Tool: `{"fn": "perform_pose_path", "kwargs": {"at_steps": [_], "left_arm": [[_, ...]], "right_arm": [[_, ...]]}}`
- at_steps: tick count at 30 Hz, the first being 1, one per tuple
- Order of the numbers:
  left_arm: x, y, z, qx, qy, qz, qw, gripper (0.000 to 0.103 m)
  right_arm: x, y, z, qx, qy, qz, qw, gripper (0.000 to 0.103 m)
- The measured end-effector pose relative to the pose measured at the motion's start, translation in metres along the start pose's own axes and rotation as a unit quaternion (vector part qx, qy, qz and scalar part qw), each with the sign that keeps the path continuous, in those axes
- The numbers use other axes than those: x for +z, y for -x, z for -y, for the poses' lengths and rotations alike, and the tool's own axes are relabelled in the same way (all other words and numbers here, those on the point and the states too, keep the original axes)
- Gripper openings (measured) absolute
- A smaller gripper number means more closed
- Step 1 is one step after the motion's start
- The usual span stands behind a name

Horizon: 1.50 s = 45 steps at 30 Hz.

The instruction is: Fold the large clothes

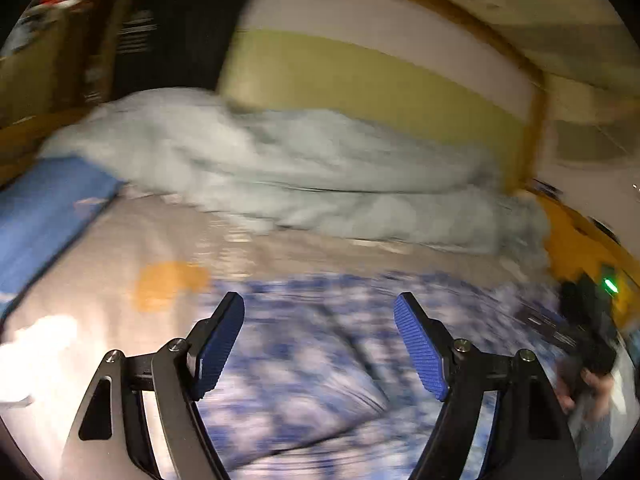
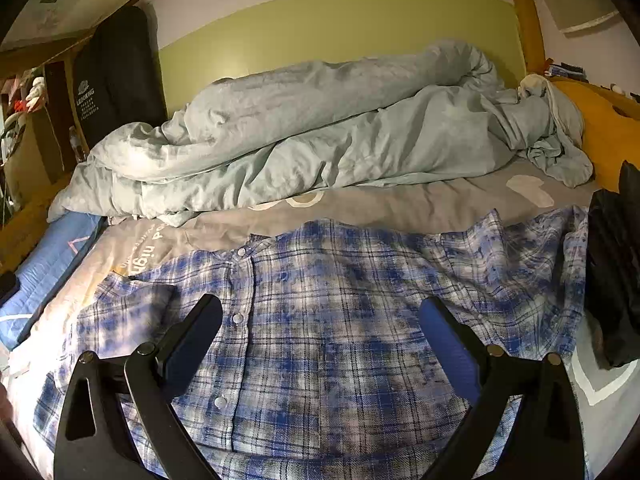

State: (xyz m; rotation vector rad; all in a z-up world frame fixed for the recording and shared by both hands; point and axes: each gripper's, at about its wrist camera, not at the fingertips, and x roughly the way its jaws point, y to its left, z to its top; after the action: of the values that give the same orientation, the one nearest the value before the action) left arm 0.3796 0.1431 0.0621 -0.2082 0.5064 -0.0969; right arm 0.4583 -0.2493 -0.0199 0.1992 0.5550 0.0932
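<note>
Left gripper (image 1: pixel 319 346) spread wide, nothing between the pads; right gripper (image 2: pixel 321 350) likewise released, hovering over the plaid shirt (image 2: pixel 340 340). Shirt spread button-side up across lower frame on grey bedsheet (image 2: pixel 400 204), left sleeve apparently tucked in; remaining folds still undone, rumpled duvet (image 2: pixel 320 136) behind

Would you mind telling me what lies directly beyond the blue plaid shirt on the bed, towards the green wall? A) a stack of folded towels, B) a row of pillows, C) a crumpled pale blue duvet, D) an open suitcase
C: in the right wrist view a crumpled pale blue duvet is heaped along the far side of the bed, behind the plaid shirt and in front of the green wall.
</note>
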Motion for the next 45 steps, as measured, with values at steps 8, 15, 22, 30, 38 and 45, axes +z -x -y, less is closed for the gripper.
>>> {"fn": "perform_pose_path", "kwargs": {"at_steps": [8, 15, 22, 30, 38, 45], "left_arm": [[-0.032, -0.075, -0.115, 0.083, 0.130, -0.176, 0.9723, 0.067], [-0.038, -0.079, -0.105, 0.045, 0.132, -0.167, 0.9761, 0.019], [-0.014, -0.042, -0.034, -0.121, 0.070, -0.081, 0.9869, 0.009], [-0.043, -0.075, 0.063, -0.239, 0.034, -0.139, 0.9603, 0.009], [-0.038, -0.065, 0.067, -0.173, 0.015, -0.116, 0.9780, 0.065], [-0.015, -0.051, -0.021, 0.082, 0.036, -0.042, 0.9951, 0.065]], "right_arm": [[-0.002, -0.001, -0.005, -0.003, 0.008, -0.003, 1.000, 0.098], [-0.002, -0.002, -0.006, -0.005, 0.009, -0.004, 1.000, 0.098], [-0.002, 0.007, -0.015, 0.017, 0.015, 0.002, 1.000, 0.098], [-0.006, 0.027, -0.045, 0.123, 0.020, 0.008, 0.992, 0.096], [-0.006, 0.003, -0.025, 0.111, -0.009, -0.052, 0.992, 0.093], [-0.039, -0.036, -0.065, 0.164, 0.032, -0.182, 0.969, 0.087]]}}
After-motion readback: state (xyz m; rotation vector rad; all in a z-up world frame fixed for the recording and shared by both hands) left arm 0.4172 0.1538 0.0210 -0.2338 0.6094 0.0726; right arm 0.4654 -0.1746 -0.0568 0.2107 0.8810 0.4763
